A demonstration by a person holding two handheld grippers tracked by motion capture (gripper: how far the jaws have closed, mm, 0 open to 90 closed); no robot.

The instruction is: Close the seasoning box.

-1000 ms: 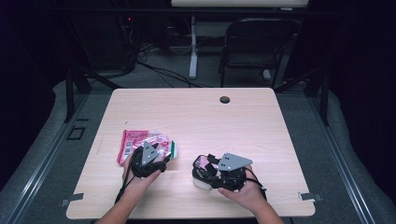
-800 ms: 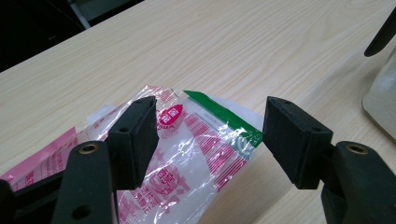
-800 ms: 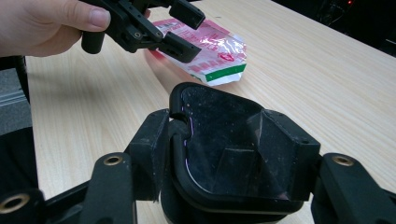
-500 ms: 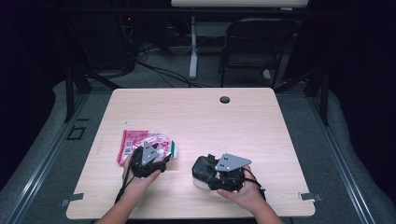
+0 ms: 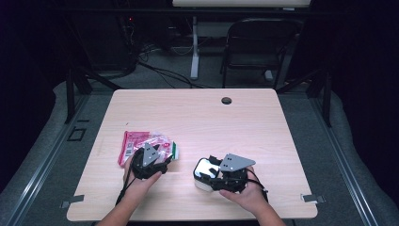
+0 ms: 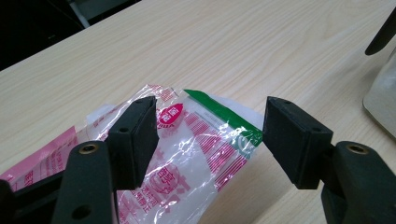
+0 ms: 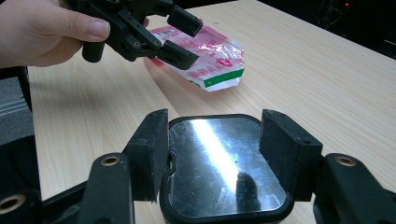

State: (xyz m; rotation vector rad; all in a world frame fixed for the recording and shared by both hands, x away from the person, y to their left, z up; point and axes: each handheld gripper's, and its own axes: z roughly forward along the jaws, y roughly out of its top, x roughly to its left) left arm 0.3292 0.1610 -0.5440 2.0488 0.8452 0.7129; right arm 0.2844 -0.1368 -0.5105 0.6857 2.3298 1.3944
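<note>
While level, right gripper astride box.

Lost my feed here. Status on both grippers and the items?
Left gripper open over plastic bag. Right gripper open, jaws astride mirrored box. Table ahead unobstructed.

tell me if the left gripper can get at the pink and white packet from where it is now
Probably yes: the left gripper hangs open right over the packet, its green-edged end between the jaws, and nothing lies in between. The mirror-topped box sits apart by the right gripper.

One plastic packet, one mirror-topped box, two tools, one chair
</note>
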